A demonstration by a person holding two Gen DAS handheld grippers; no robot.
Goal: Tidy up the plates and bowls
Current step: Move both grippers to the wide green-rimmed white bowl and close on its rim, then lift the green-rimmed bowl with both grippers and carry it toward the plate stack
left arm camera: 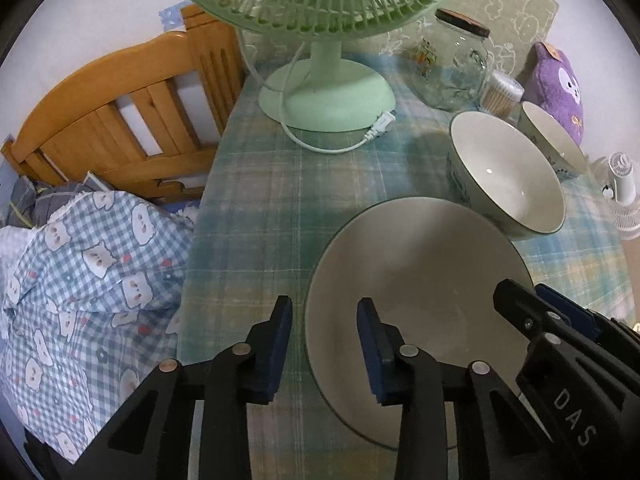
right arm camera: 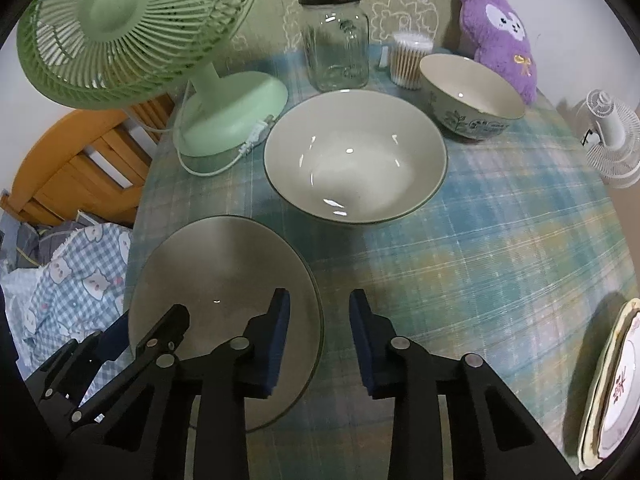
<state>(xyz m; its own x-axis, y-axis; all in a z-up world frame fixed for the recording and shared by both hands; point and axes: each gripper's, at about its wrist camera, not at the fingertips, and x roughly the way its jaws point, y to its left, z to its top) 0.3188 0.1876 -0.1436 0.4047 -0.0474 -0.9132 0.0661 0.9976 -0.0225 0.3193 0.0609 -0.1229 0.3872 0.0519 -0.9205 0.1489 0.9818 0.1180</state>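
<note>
Blue-padded fingers of the left gripper [left arm camera: 325,340] are set astride the near-left rim of the grey plate [left arm camera: 420,280], pads apart and not pressing. On the opposite rim, the right gripper [right arm camera: 319,338] is likewise positioned unclamped. Behind the plate, on the plaid tablecloth [right arm camera: 480,260], the large bowl [right arm camera: 356,160] and patterned bowl [right arm camera: 472,96] are located.

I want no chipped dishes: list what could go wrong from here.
1. Both tongs, left and right, straddle opposite rims of the plate; an uneven lift could tilt and drop it.
2. The large bowl sits close behind the plate; lifting it forward may knock them together.
</note>
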